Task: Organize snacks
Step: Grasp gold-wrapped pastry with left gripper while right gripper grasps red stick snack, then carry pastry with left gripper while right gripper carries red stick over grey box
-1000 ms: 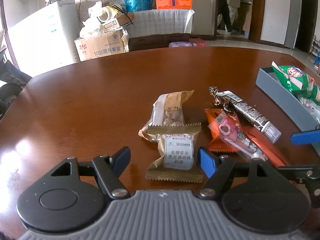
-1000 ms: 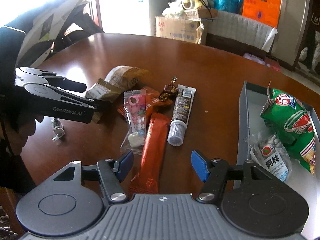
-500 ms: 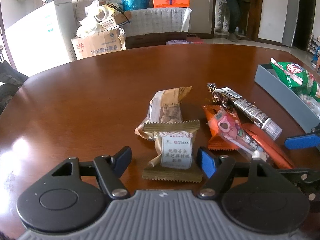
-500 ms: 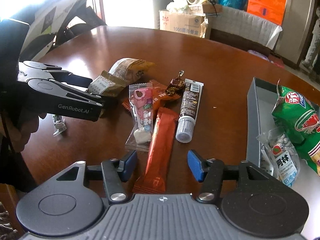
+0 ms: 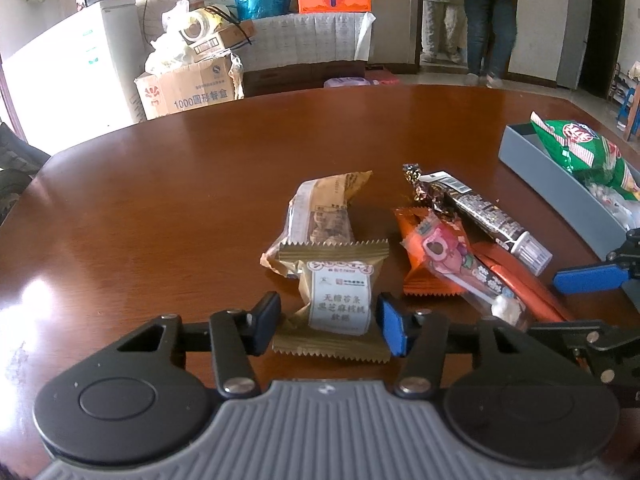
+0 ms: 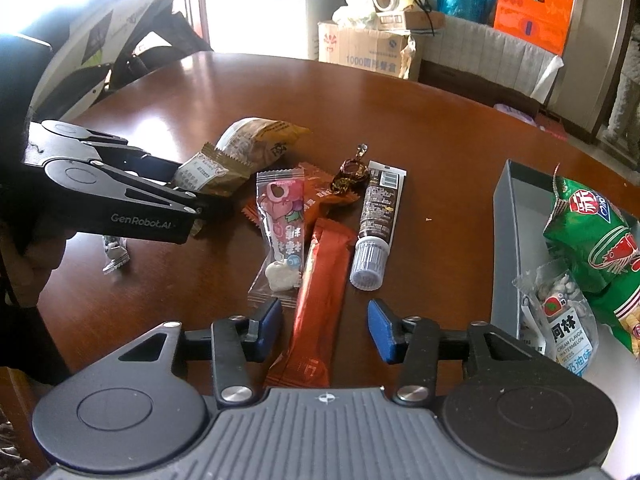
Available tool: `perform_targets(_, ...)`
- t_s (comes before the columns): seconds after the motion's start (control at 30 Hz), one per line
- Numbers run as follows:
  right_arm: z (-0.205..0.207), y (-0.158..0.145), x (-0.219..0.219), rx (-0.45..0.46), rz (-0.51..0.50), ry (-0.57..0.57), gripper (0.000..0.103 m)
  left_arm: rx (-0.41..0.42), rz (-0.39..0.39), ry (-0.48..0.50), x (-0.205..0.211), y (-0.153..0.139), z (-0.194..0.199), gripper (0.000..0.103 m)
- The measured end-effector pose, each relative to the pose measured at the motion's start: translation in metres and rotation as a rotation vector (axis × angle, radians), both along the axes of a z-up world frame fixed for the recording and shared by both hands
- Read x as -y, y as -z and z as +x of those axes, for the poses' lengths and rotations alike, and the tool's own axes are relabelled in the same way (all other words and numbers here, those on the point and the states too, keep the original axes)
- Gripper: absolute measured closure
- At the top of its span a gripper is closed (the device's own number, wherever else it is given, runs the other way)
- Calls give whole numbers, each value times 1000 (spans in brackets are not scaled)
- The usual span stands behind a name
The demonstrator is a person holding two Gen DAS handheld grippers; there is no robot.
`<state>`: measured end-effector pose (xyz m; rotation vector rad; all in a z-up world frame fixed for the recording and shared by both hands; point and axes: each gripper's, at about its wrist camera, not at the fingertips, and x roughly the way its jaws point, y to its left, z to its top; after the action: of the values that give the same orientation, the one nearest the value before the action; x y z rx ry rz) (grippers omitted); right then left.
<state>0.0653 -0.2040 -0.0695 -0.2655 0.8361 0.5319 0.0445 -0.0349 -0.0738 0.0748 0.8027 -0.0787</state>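
Gold packet: a gold-brown foil snack packet with a white label (image 5: 334, 300) is lying flat on the brown wooden table, in the loose pile of snacks near the middle of the table.
Left gripper: the left gripper (image 5: 326, 322) is set around this packet with one blue pad at each side; the jaws are only a little wider than the packet, and it cannot be told if the pads already touch the foil. This position is judged to be chosen for a side pinch on the thick middle part.
Red bar: a long orange-red foil snack bar (image 6: 320, 300) is lying lengthwise between the blue pads of the right gripper (image 6: 326, 330), whose jaws are wide apart and hold nothing.
Neighbours: a clear pink candy bag (image 6: 282, 224) is touching the red bar at its left side, and a black tube with a grey cap (image 6: 374, 224) is just beside the bar at the right.
Tray: a grey rectangular tray (image 6: 506, 240) is standing near the right edge of the table, and a green crisp bag (image 6: 592, 236) and a small seed packet (image 6: 564, 320) are already kept in it.
Open room: the far half of the table is bare, and a free strip is seen between the tube and the tray wall.
Edges: the tray wall must probably be lifted over, and the near table edge is hidden under both grippers.
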Motion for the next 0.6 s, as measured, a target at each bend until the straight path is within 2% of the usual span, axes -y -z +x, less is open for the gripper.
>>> perform_targets(0.17, 0, -1, 1, 5, -1, -4, 67, 4, -7, -8, -1, -3, -1, 53)
perform_targets(0.23, -1, -1, 0, 10, -3, -12, 74, 9, -8, -9, 0, -4, -2, 54)
perform_targets(0.27, -1, -1, 0, 14, -6, -16, 76, 14, -8, -11, 0, -5, -2, 60)
perform_targets(0.3, -2, -1, 0, 17, -8, -18, 78, 16, -8, -13, 0, -5, -3, 61)
perform_targets(0.6, -2, -6, 4, 43, 8, -3, 80, 43, -18, -16, 0, -11, -9, 63)
